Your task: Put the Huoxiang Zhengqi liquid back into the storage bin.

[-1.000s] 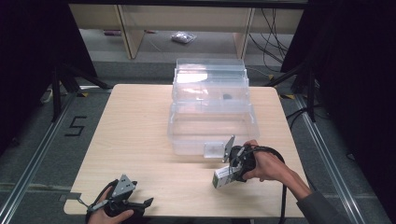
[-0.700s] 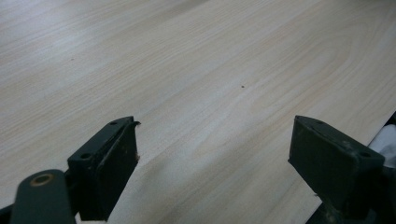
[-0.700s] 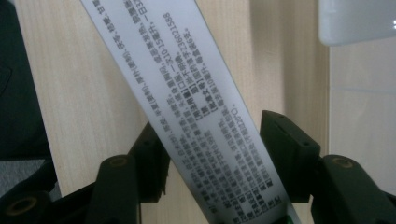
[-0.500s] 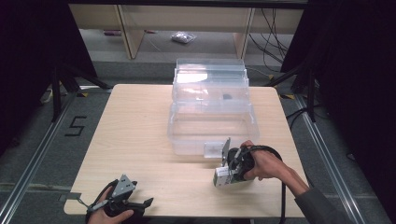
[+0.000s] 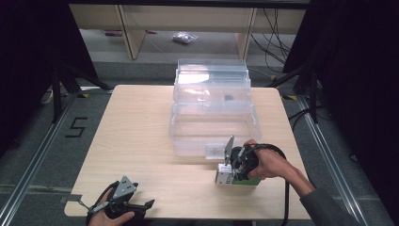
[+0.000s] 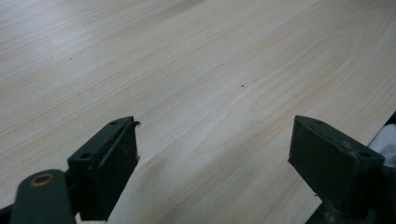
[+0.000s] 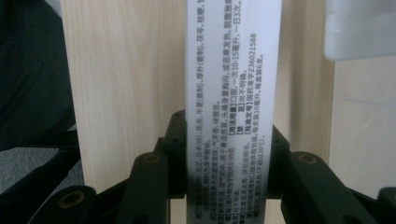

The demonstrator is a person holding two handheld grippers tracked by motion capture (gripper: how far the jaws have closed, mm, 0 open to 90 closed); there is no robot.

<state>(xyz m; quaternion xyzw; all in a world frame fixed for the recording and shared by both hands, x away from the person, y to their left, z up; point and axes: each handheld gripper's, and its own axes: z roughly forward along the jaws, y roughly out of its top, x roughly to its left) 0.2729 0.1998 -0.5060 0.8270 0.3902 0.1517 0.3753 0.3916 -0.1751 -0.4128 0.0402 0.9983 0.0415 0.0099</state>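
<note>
Right gripper point(image 5: 225, 175) fingers just closed on box point(image 7: 232, 93); box ends cut off.

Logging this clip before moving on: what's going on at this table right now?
A person works at a wooden table with a gripper in each hand. The right gripper has just been closing and is clamped on a small white box printed with text, near the front of a clear plastic bin. The left gripper rests open over bare wood at the table's near edge, holding nothing.
</note>
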